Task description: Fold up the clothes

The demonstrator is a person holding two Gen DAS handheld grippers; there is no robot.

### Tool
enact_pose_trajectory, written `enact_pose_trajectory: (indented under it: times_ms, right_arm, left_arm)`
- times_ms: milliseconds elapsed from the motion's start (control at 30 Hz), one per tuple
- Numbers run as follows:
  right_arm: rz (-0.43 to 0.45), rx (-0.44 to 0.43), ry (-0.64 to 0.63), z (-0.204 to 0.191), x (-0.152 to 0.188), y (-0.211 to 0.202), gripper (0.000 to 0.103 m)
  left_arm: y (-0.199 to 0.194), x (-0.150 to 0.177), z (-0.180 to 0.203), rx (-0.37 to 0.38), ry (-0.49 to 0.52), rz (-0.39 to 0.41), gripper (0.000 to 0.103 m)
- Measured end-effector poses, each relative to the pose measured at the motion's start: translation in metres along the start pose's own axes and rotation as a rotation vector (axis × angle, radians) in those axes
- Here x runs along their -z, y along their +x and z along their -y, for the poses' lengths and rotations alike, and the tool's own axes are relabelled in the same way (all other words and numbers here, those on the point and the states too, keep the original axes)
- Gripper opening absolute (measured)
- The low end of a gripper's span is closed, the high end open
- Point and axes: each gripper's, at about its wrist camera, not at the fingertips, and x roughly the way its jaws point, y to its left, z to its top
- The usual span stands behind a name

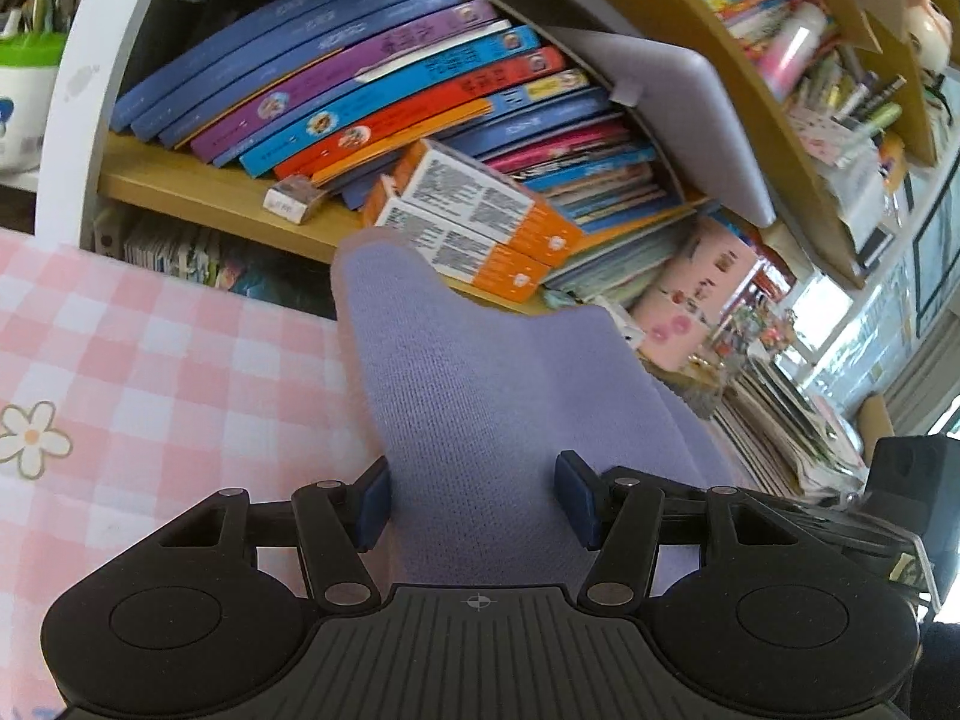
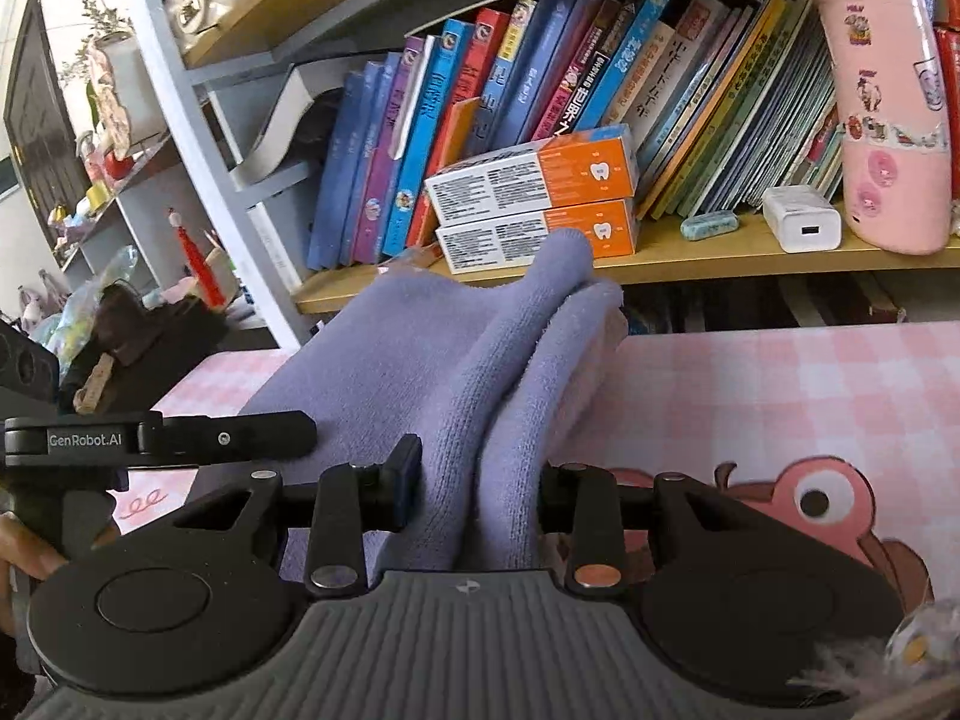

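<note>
A lilac knitted garment (image 1: 474,396) rises in a thick bundle over the pink checked tablecloth (image 1: 150,372). In the left wrist view it fills the gap between the blue pads, and my left gripper (image 1: 474,507) is shut on it. In the right wrist view the same garment (image 2: 480,372) lies in two folded layers that run between the fingers, with my right gripper (image 2: 477,489) shut on them. The cloth's far end stands up in front of the shelf. The left gripper's black body (image 2: 180,438) shows at the left of the right wrist view, close beside the right one.
A wooden bookshelf (image 2: 720,252) stands right behind the table with several books (image 2: 456,138), two orange boxes (image 2: 540,204), a white charger (image 2: 801,228) and a pink case (image 2: 888,120). A white shelf post (image 1: 78,90) stands at the left. A hand (image 2: 24,552) shows at the left edge.
</note>
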Motion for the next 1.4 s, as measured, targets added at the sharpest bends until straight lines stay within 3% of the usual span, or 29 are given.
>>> enact_pose_trajectory:
  times_ms: [300, 400, 467, 533, 867, 1067, 1400]
  right_arm:
    - [0.016, -0.034, 0.062, 0.021, -0.001, 0.023, 0.035]
    - [0.02, -0.014, 0.069, 0.023, 0.001, 0.027, 0.044]
    - [0.025, 0.032, 0.052, 0.018, 0.002, 0.024, 0.06]
    - [0.031, 0.078, 0.035, 0.014, 0.003, 0.021, 0.07]
    - [0.136, 0.2, -0.088, -0.039, 0.03, -0.06, 0.084]
    - [0.115, 0.332, -0.164, -0.076, 0.068, -0.094, 0.085]
    - [0.183, 0.404, -0.135, -0.096, 0.123, -0.146, 0.091]
  left_arm:
    - [0.011, -0.005, -0.013, -0.01, -0.004, 0.029, 0.057]
    - [0.011, -0.003, -0.013, -0.027, 0.008, 0.038, 0.063]
    - [0.008, -0.003, -0.011, -0.062, 0.019, 0.046, 0.076]
    - [-0.001, -0.002, -0.008, -0.09, 0.031, 0.062, 0.08]
    - [-0.075, 0.032, 0.033, -0.141, 0.199, 0.16, 0.091]
    - [-0.108, 0.067, 0.062, -0.193, 0.24, 0.176, 0.093]
    - [-0.135, 0.127, 0.084, -0.334, 0.259, 0.215, 0.096]
